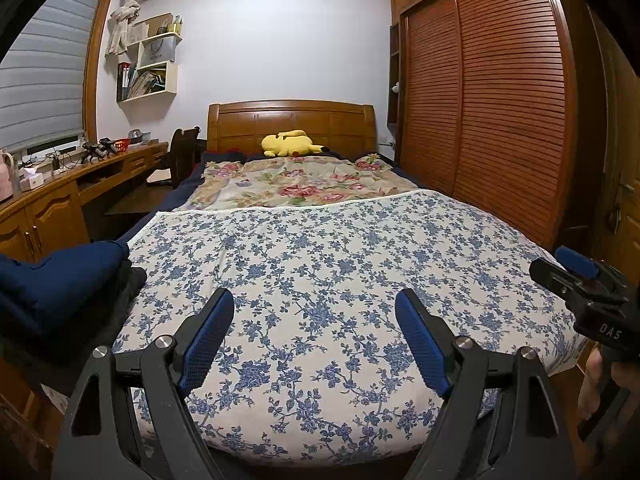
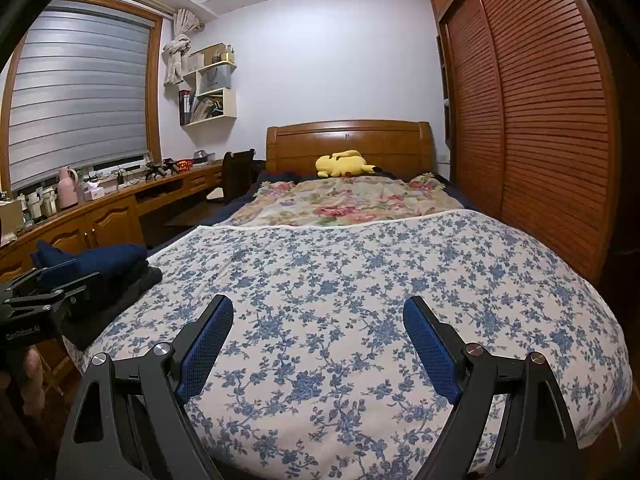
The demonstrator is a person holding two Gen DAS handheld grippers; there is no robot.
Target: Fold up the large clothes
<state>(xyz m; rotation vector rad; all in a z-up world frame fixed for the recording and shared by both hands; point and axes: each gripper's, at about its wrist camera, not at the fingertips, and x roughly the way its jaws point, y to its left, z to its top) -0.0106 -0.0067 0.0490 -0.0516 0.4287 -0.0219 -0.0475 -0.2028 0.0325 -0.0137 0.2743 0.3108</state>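
Blue-padded left gripper [image 1: 314,308] and right gripper [image 2: 318,314] — both spread, empty — tilted over floral bedspread [image 1: 320,240]

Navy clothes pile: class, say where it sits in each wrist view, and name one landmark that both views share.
Left wrist view: the navy pile is at the left edge, on the near left corner of the bed, over darker clothes.
Right wrist view: the pile is at mid left, just behind the left tool.
Shared landmark: the yellow plush by the headboard.
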